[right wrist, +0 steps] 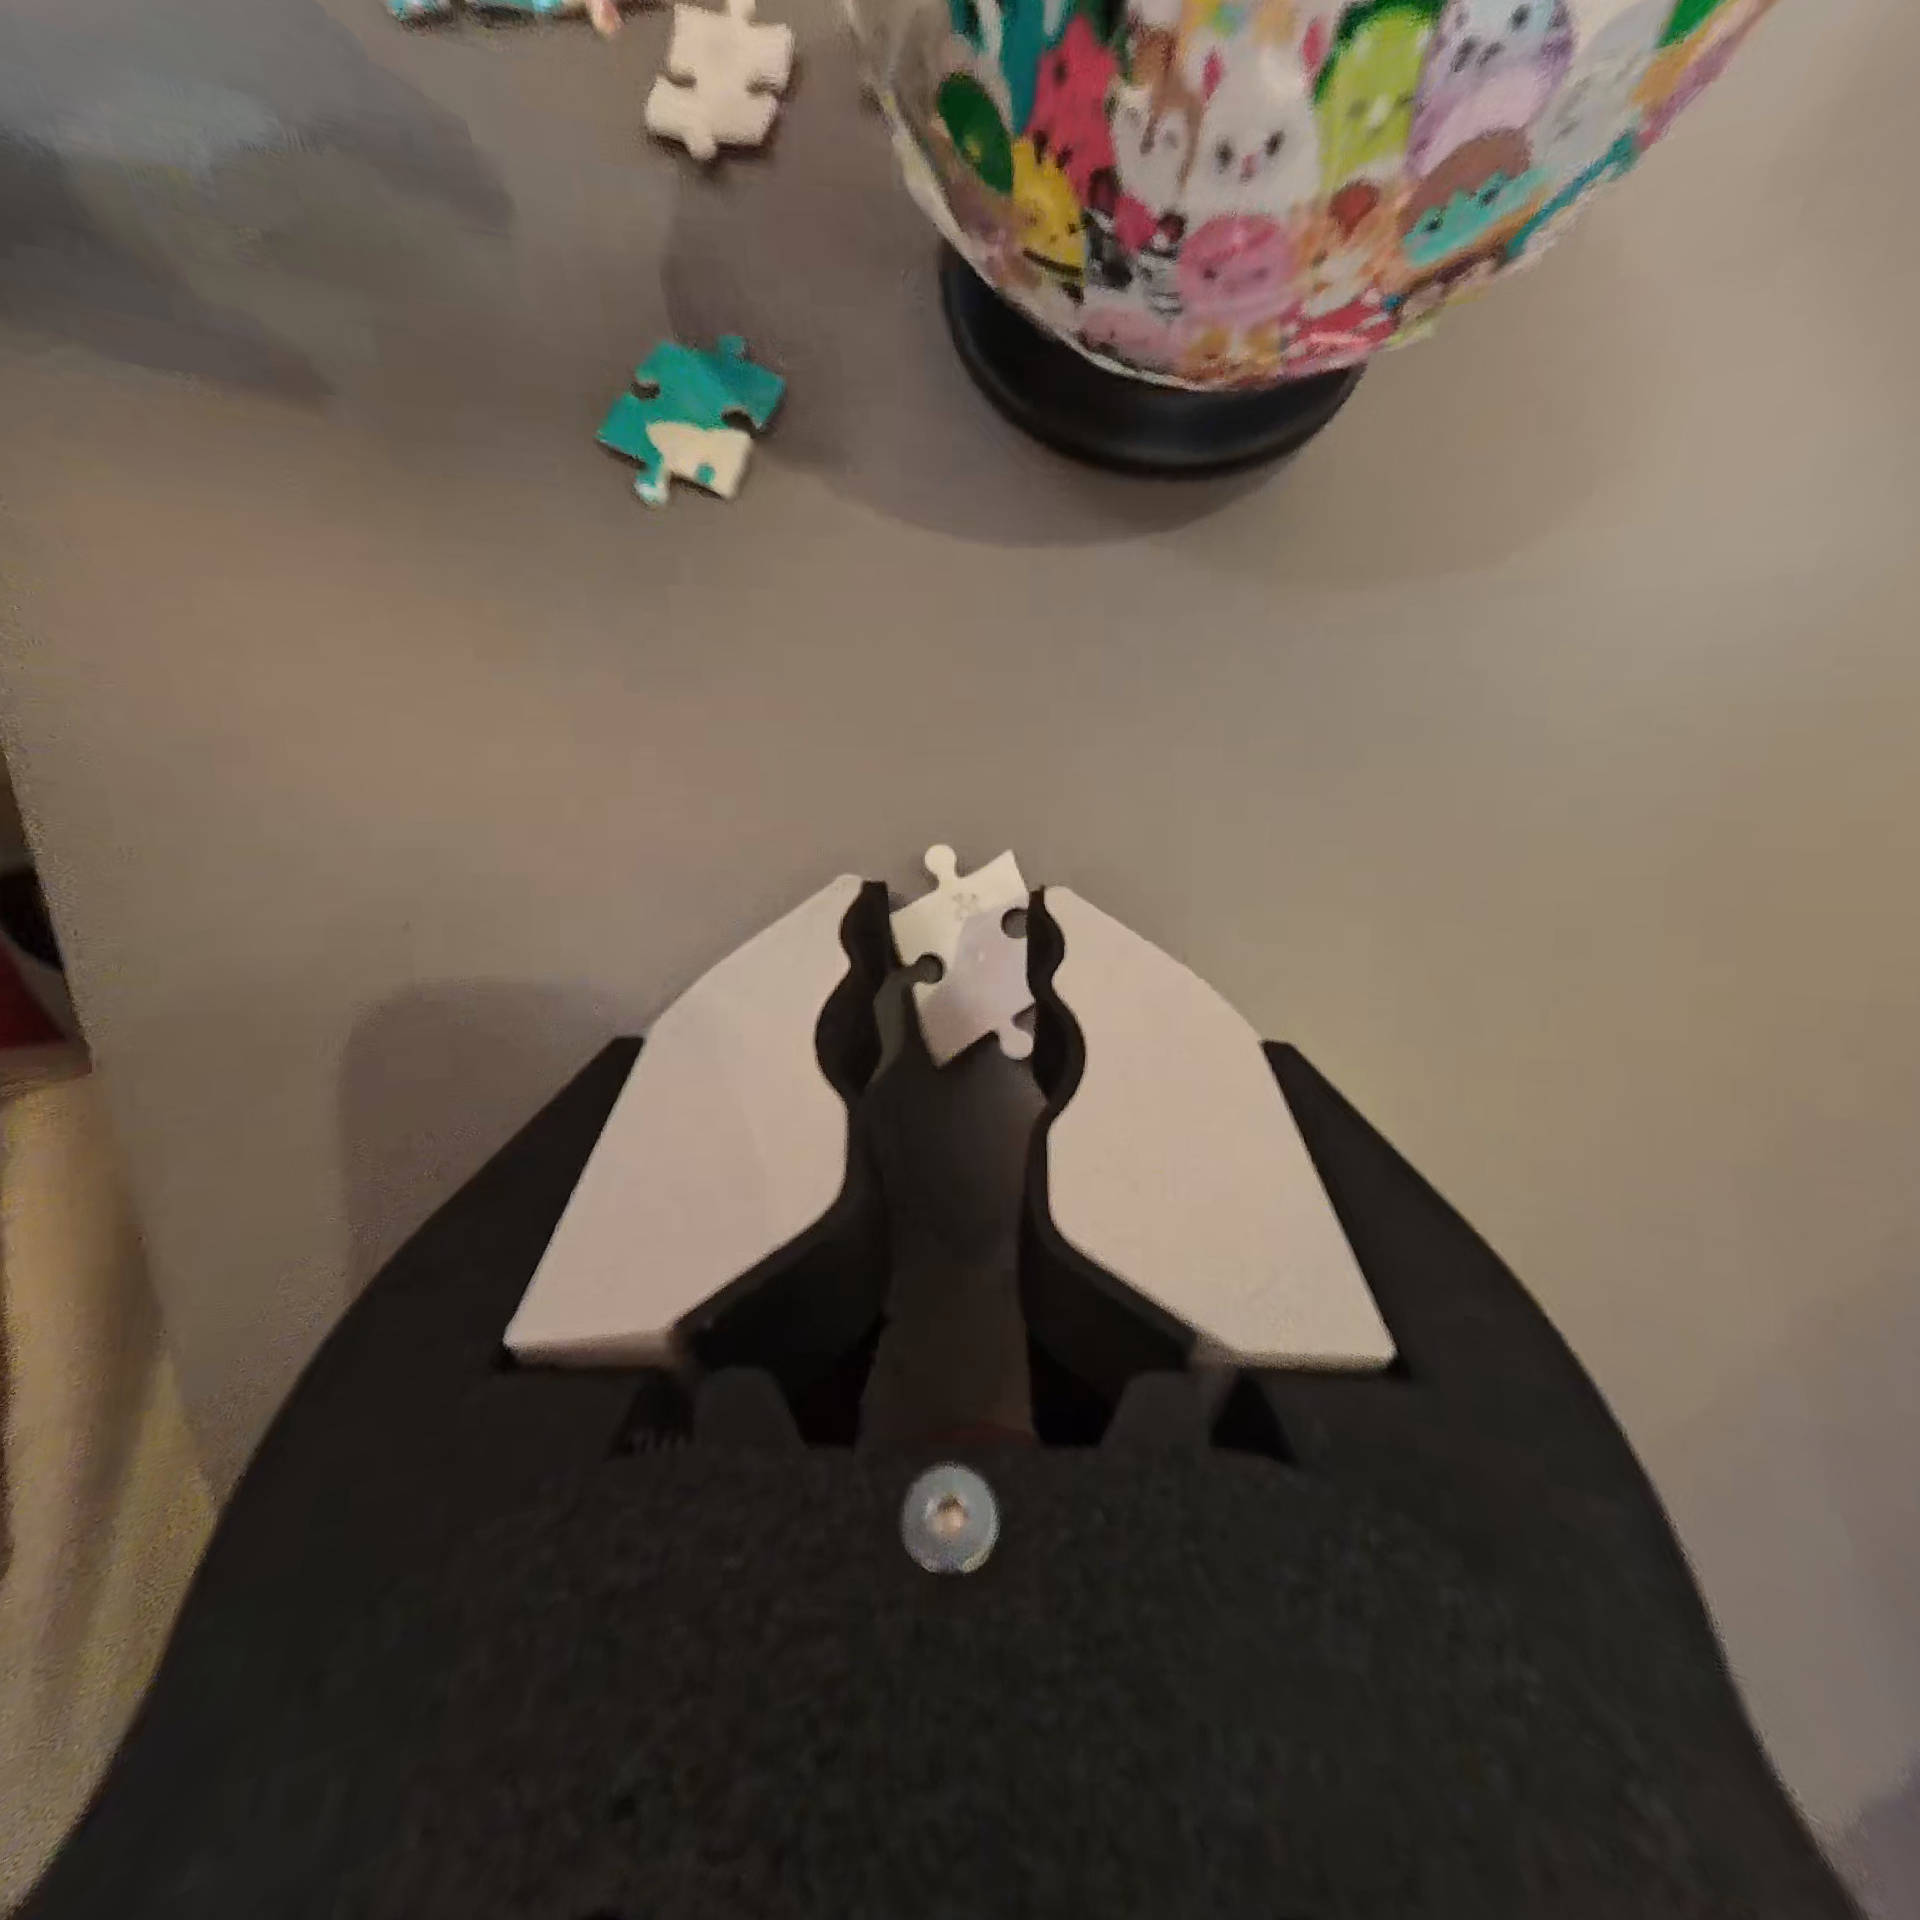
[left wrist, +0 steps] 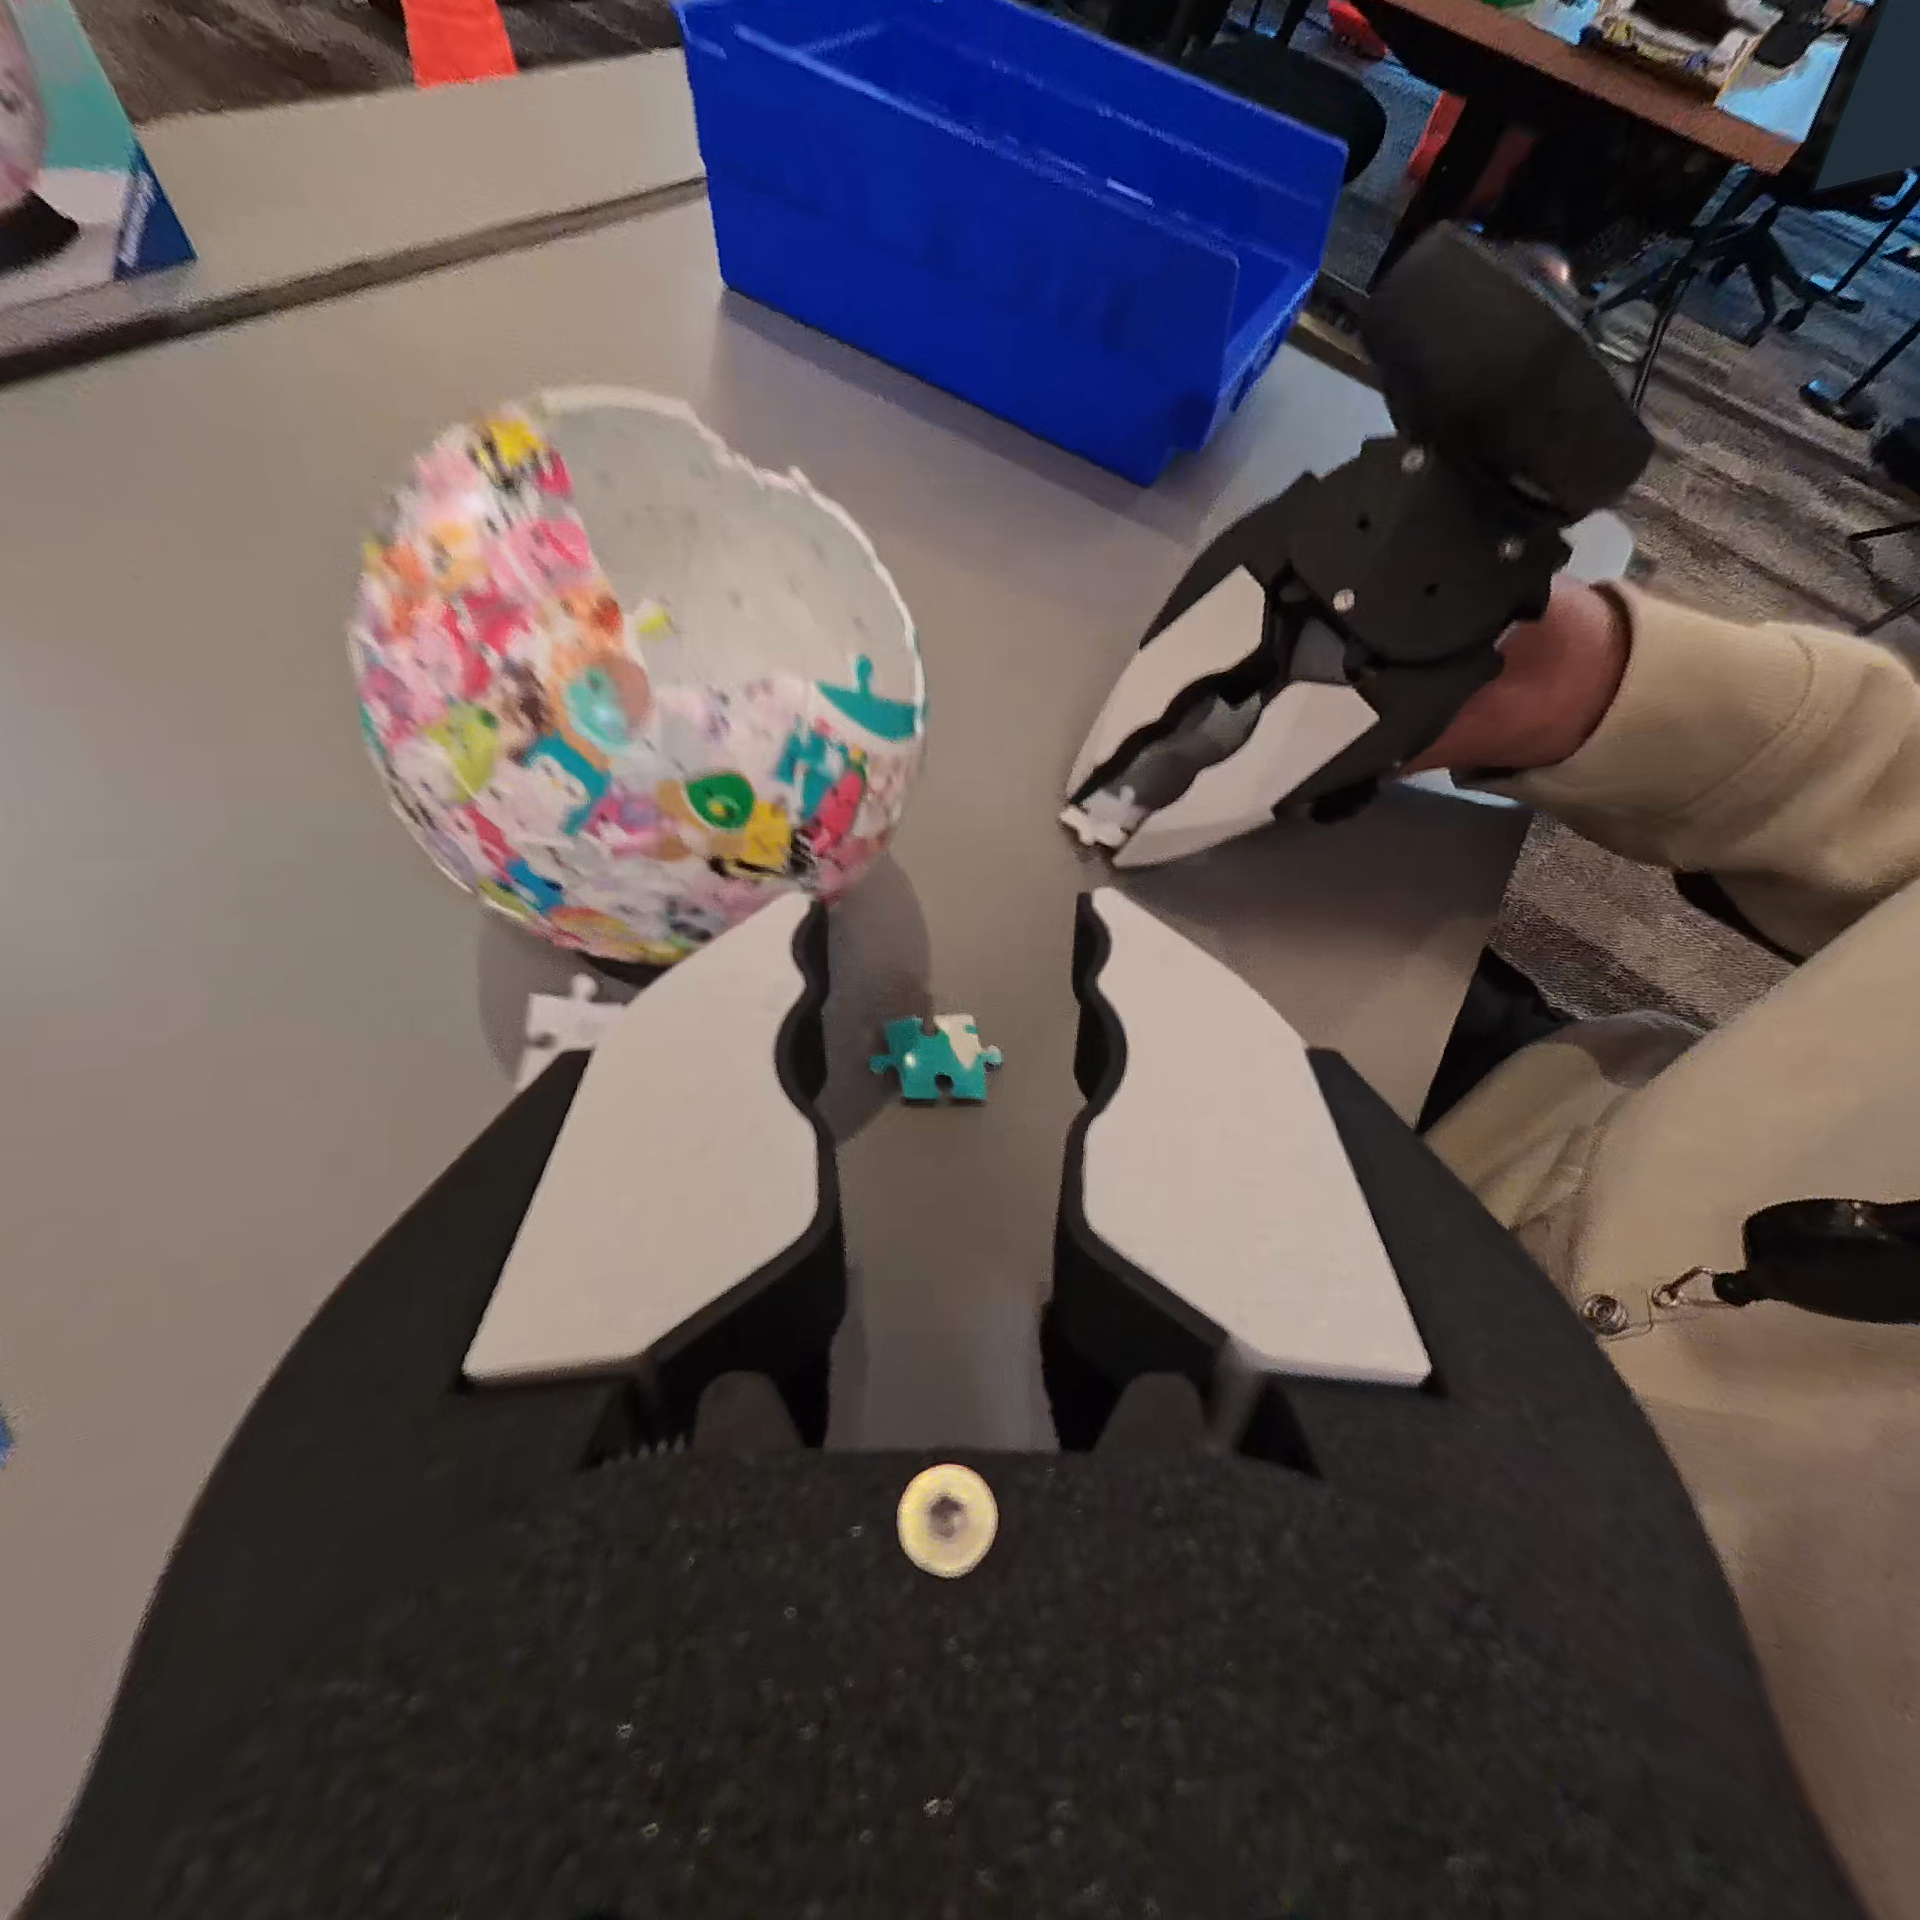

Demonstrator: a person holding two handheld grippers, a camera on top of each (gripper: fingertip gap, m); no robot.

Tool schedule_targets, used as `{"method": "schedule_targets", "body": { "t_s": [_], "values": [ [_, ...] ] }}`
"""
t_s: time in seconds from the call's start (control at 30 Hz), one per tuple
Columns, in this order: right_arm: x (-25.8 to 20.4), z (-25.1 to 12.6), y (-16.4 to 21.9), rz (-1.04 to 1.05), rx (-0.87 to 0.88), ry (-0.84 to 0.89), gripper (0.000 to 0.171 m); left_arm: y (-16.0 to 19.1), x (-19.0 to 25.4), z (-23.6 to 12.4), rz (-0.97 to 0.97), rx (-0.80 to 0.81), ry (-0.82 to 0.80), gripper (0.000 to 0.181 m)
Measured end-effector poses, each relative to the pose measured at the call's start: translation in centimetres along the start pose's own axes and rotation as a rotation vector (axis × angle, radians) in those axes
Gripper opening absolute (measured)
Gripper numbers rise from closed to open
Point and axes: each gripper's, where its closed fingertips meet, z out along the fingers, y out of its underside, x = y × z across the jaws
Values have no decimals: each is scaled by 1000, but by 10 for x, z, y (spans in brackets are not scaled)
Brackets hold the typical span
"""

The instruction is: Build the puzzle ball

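Observation:
The half-built puzzle ball (left wrist: 634, 675), colourful outside and white inside, stands on a black ring stand (right wrist: 1143, 405) on the grey table; its open top faces away from me. My left gripper (left wrist: 951, 925) is open and empty above a teal-and-white piece (left wrist: 935, 1058) lying on the table. A white piece (left wrist: 566, 1018) lies left of it, partly hidden by the left finger. My right gripper (right wrist: 951, 904) is shut on a white, face-down puzzle piece (right wrist: 966, 966), low over the table, right of the ball. It shows in the left wrist view (left wrist: 1101, 826) too. The teal piece (right wrist: 691, 416) and white piece (right wrist: 722, 88) lie ahead.
A blue plastic bin (left wrist: 997, 229) stands behind the ball. A puzzle box (left wrist: 73, 156) sits at the far left on a second table. A person's beige sleeves (left wrist: 1714, 748) are at the right. More loose pieces (right wrist: 499, 8) lie at the top left edge of the right wrist view. One gripper's finger ends stand about 15 centimeters off the other's.

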Motion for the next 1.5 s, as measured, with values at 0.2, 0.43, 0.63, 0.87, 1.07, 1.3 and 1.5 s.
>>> {"method": "schedule_targets", "body": {
  "t_s": [0.2, 0.43, 0.63, 0.87, 1.07, 1.3, 1.5],
  "values": [
    [7, -4, -14, 109, 87, -43, 55, -38, -49, -20, 99, -31, -143, 45],
    [49, -56, -82, 298, 475, -59, 64, -52, -110, -16, 77, -65, -164, 50],
    [50, -18, -92, 383, 428, -263, 106, -71, -75, 10, -205, -154, 363, 95],
    [37, 20, -86, 288, 231, -580, 112, -11, -93, 24, -224, -569, 473, 127],
    [36, 26, -100, 293, 247, -718, 102, -1, -74, 35, -266, -609, 576, 121],
    [52, 21, -112, 209, 296, -587, 104, -10, -76, 45, -218, -529, 497, 125],
    [59, 14, -124, 160, 339, -531, 101, -12, -75, 47, -219, -462, 455, 125]
  ]
}}
